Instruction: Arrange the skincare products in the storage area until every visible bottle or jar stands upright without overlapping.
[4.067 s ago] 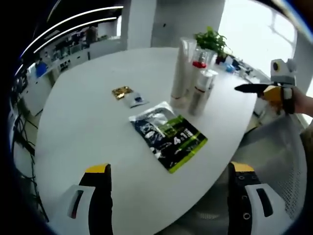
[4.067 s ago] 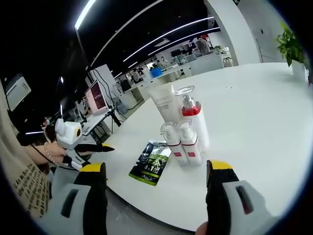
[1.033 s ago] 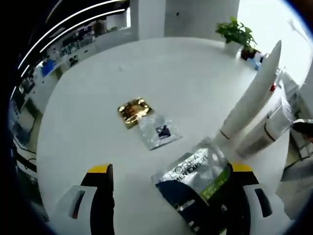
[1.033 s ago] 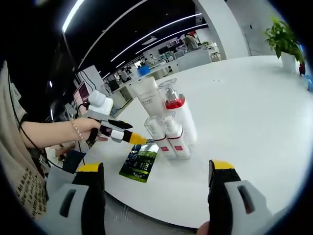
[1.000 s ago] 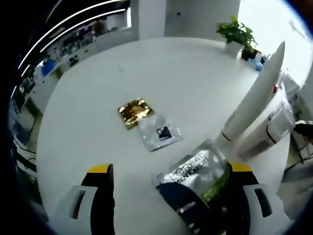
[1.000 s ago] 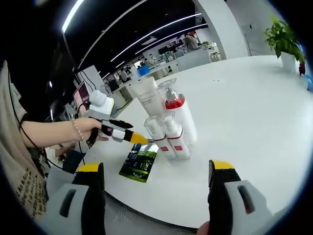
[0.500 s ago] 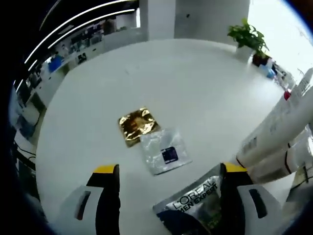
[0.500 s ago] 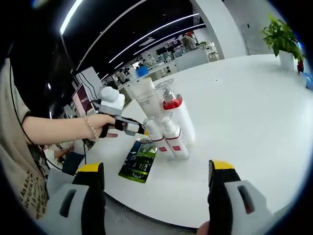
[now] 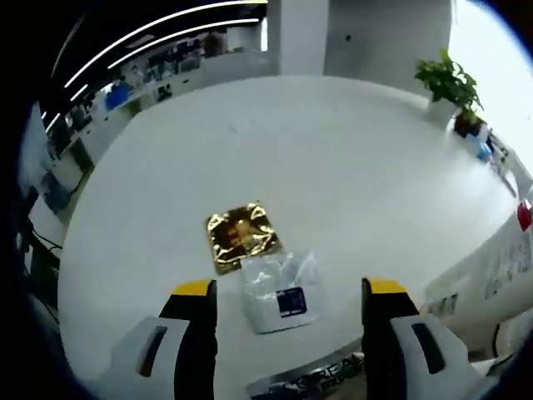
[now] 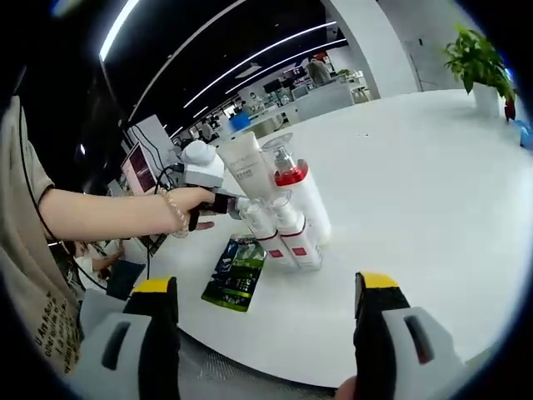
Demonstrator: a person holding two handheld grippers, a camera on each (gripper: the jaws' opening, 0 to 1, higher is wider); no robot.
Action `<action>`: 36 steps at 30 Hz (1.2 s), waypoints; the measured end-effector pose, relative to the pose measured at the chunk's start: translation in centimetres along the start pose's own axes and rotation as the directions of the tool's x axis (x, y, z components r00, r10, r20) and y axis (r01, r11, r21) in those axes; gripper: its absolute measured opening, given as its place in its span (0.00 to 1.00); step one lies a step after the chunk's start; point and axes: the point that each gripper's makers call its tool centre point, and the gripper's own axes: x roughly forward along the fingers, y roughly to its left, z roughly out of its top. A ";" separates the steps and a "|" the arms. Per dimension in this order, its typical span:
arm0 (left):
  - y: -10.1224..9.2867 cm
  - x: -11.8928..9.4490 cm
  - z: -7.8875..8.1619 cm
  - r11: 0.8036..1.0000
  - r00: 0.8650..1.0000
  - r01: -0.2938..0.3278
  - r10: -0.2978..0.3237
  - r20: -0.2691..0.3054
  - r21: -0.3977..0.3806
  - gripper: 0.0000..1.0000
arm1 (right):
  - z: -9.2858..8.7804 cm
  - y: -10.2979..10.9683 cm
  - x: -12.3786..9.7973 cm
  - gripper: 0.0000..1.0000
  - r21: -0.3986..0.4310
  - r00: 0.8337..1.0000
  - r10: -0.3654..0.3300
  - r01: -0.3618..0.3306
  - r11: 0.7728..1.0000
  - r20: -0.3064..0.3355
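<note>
Lying flat on the glossy white table (image 9: pixel 333 150), a crinkled gold foil sachet (image 9: pixel 241 237), a clear plastic sachet (image 9: pixel 281 292) framed between the wide-open, empty left gripper (image 9: pixel 287 292), right gripper (image 10: pixel 262 292) likewise held open and empty.

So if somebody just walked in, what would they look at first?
Probably the cluster of white bottles with red tops standing near the edge of the round white table, with a hand bringing the left claw right up beside them. Next, the shiny gold sachet lying flat on the table next to a clear sachet, just ahead of that claw's open jaws.
</note>
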 end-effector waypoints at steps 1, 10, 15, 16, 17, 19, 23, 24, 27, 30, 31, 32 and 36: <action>0.0 0.1 -0.1 1.000 1.000 -0.006 0.006 -0.003 0.000 0.65 | 0.0 0.0 0.0 0.87 0.000 1.000 -0.001 0.001 1.000 -0.001; -0.3 0.7 -0.8 0.999 0.999 -0.030 0.029 -0.018 -0.013 0.52 | 0.1 -0.2 0.0 0.87 0.012 1.000 -0.009 0.009 1.000 0.005; -0.2 0.7 -0.8 0.999 0.999 -0.040 0.039 -0.017 -0.015 0.51 | 0.1 -0.3 0.0 0.87 0.011 1.000 -0.012 0.012 1.000 0.005; -0.2 0.8 -0.7 0.999 0.999 -0.037 0.037 -0.015 -0.012 0.50 | 0.1 -0.3 0.0 0.87 0.012 1.000 -0.013 0.013 1.000 0.006; -0.3 0.8 -0.7 1.000 1.000 -0.028 0.028 -0.012 -0.014 0.49 | 0.1 -0.3 0.0 0.87 0.014 1.000 -0.014 0.014 1.000 0.008; -0.3 0.9 -0.4 1.000 1.000 -0.026 0.026 0.000 -0.013 0.41 | 0.1 -0.4 0.0 0.87 0.016 1.000 -0.016 0.015 1.000 0.009; -0.6 1.0 -0.1 1.000 1.000 0.000 0.000 0.018 -0.027 0.38 | 0.1 -0.4 0.0 0.87 0.017 1.000 -0.018 0.018 1.000 0.009; -0.6 1.0 -0.1 1.000 1.000 0.001 0.000 0.018 -0.026 0.38 | 0.1 -0.4 0.0 0.87 0.017 1.000 -0.018 0.018 1.000 0.011; -0.6 1.0 -0.1 1.000 1.000 0.004 -0.004 0.017 -0.014 0.38 | 0.2 -0.4 -0.1 0.87 0.019 1.000 -0.018 0.018 1.000 0.012; -0.6 0.9 -0.2 1.000 1.000 0.012 -0.012 0.009 -0.010 0.38 | 0.1 -0.4 0.0 0.87 0.018 1.000 -0.017 0.017 1.000 0.010; -0.6 0.8 -0.1 1.000 1.000 0.015 -0.015 0.010 -0.008 0.38 | 0.1 -0.4 0.0 0.87 0.017 1.000 -0.016 0.016 1.000 0.011; -0.6 0.6 0.3 1.000 0.999 0.023 -0.023 0.028 0.006 0.38 | 0.1 -0.4 0.0 0.87 0.017 1.000 -0.016 0.016 1.000 0.010; -1.2 -0.3 2.2 0.980 0.992 0.080 -0.096 0.083 0.180 0.38 | 0.1 -0.4 0.0 0.87 0.016 1.000 -0.013 0.012 1.000 0.011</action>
